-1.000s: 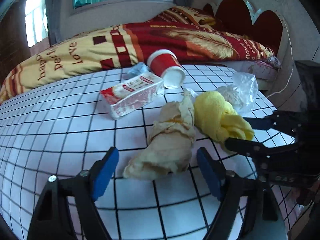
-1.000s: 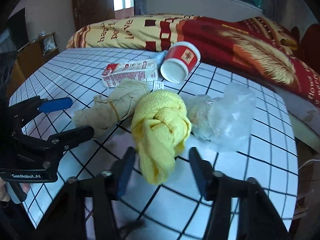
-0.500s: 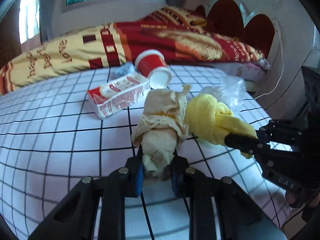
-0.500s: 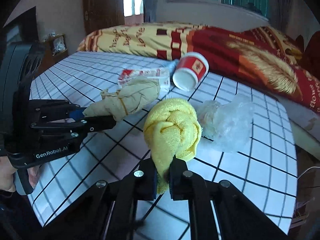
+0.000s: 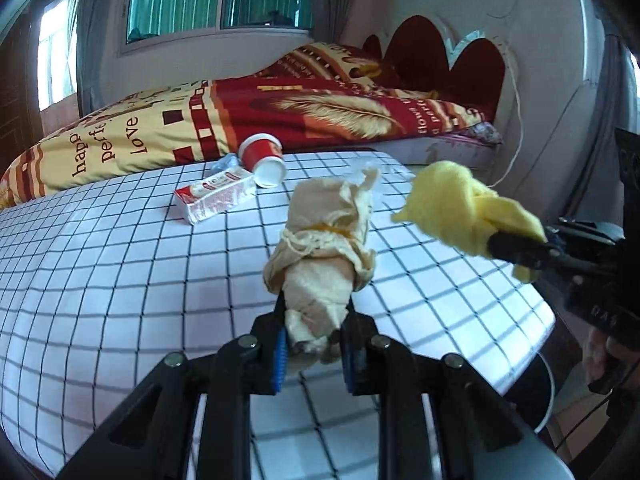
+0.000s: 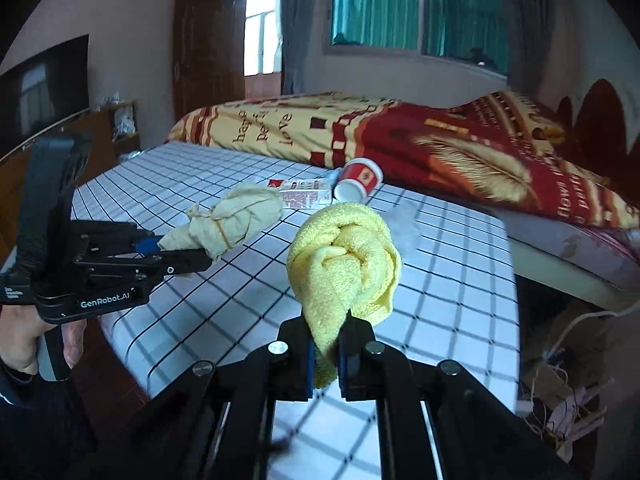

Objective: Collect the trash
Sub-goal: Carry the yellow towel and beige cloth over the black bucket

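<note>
Clamping the near end of a beige cloth bundle [image 5: 326, 248], the left gripper [image 5: 314, 338] held it off the checked bedsheet [image 5: 120, 280], its blue-padded jaws pressed together on the fabric. In the left wrist view, the far left of the sheet carried a red-and-white carton [image 5: 218, 200] lying flat, and just right of it a red paper cup [image 5: 264, 158] tipped on its side with its white mouth toward the camera. A bit of pale blue plastic [image 5: 224, 162] showed behind the carton, touching the cup. Beyond them ran a red and yellow quilt [image 5: 200, 124] along the far side of the bed, with a dark red headboard [image 5: 440, 60] at the far right.

To the right of the beige bundle, a knotted yellow towel [image 5: 452, 210] hung in the air, clear of the sheet, pinched at its tail by the right gripper [image 6: 325, 354], whose jaws were closed tight on the cloth. In the right wrist view, a hand [image 6: 24, 332] gripped the left tool's handle at the near left, and a crumpled clear plastic bag [image 6: 404, 220] lay on the sheet just behind the towel. Loose cables [image 6: 568, 364] trailed on the floor at the far right.
</note>
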`<act>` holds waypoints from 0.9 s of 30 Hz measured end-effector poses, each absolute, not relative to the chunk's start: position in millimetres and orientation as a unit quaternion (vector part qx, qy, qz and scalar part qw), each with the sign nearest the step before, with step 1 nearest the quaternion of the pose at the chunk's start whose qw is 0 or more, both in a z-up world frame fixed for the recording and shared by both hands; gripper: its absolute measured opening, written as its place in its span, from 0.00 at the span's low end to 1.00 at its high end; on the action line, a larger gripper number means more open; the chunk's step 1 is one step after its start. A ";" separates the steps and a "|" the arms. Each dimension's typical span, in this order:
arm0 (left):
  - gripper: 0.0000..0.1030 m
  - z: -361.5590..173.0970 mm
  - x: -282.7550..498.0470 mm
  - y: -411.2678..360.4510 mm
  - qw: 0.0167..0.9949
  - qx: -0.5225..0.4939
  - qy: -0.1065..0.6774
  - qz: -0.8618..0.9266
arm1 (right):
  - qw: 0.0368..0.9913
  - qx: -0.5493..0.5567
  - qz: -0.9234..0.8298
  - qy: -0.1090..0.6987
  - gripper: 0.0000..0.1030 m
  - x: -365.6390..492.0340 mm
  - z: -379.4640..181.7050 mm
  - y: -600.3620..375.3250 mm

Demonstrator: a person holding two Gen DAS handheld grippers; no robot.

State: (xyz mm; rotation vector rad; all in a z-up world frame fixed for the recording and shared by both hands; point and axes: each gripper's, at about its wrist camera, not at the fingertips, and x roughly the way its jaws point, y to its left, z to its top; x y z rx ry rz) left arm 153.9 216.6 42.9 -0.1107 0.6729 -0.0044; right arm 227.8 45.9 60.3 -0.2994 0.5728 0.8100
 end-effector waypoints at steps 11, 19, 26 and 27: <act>0.22 40.9 122.5 155.3 0.941 -0.045 0.331 -0.043 | 0.901 -0.121 0.334 0.250 0.08 168.6 80.8 -47.2; 0.22 45.0 108.8 117.8 0.942 -0.036 0.327 -0.068 | 0.916 -0.110 0.293 0.252 0.08 137.7 80.6 -107.8; 0.22 42.2 105.4 82.1 0.938 -0.031 0.333 -0.096 | 0.926 -0.095 0.257 0.259 0.08 124.9 70.4 -148.0; 0.22 42.2 105.0 77.3 0.937 -0.029 0.333 -0.100 | 0.927 -0.094 0.252 0.262 0.08 123.1 68.2 -152.1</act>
